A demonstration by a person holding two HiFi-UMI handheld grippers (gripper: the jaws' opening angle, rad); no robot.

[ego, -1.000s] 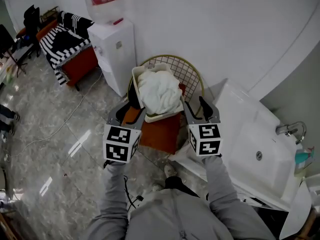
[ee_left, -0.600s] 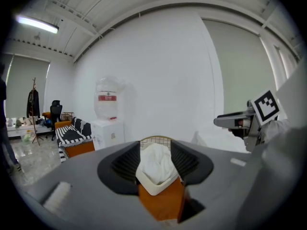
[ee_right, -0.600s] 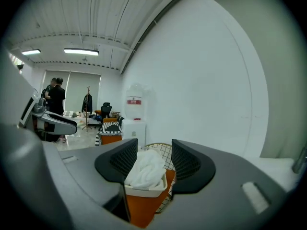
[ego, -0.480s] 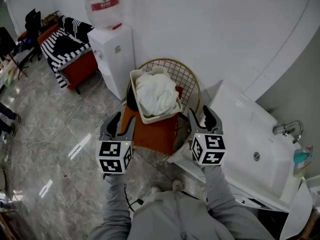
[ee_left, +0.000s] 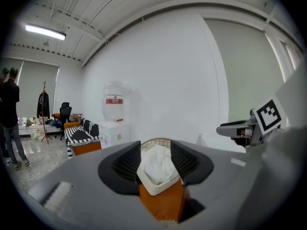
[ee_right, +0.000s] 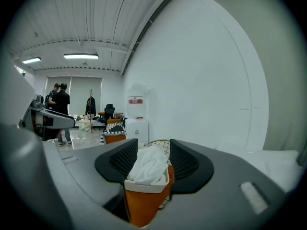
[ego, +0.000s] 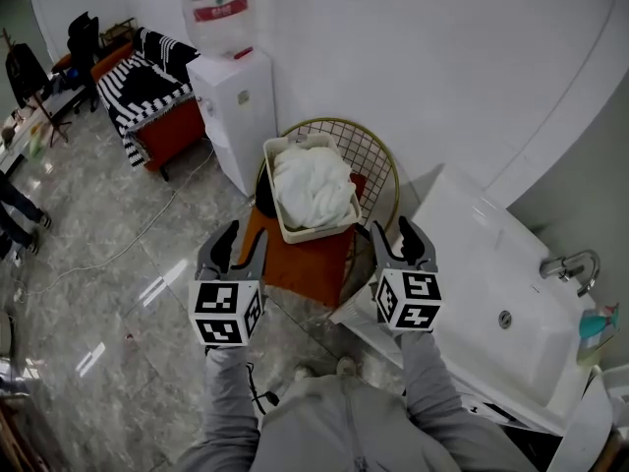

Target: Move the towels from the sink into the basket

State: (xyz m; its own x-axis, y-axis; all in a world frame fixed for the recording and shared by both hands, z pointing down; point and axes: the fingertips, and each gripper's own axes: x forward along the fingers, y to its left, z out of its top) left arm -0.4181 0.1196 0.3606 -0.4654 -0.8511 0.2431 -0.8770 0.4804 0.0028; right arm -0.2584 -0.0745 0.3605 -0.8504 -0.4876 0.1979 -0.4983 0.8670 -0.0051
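A cream basket [ego: 278, 210] heaped with white towels [ego: 313, 183] stands on an orange chair seat [ego: 305, 261] with a gold wire back [ego: 371, 155]. My left gripper [ego: 238, 249] hovers short of the basket's near left corner and my right gripper [ego: 388, 239] short of its near right corner. Both are open with nothing between the jaws. In the left gripper view the towels [ee_left: 154, 169] and basket [ee_left: 159, 188] show beyond the gap of that gripper [ee_left: 156, 161]. The right gripper view shows its gripper [ee_right: 154, 161] framing the towels [ee_right: 146, 169] likewise. The white sink [ego: 482, 273] at right holds no towel.
A water dispenser [ego: 236, 101] stands behind the chair on the left, and a striped seat [ego: 147, 82] farther left. A cable [ego: 128, 249] trails over the glossy floor. A faucet [ego: 570, 265] and a soap bottle [ego: 595, 323] sit at the sink's far end. People stand at the left edge.
Both grippers have drawn back from the basket's sides toward my body. The basket with towels stays on the chair.
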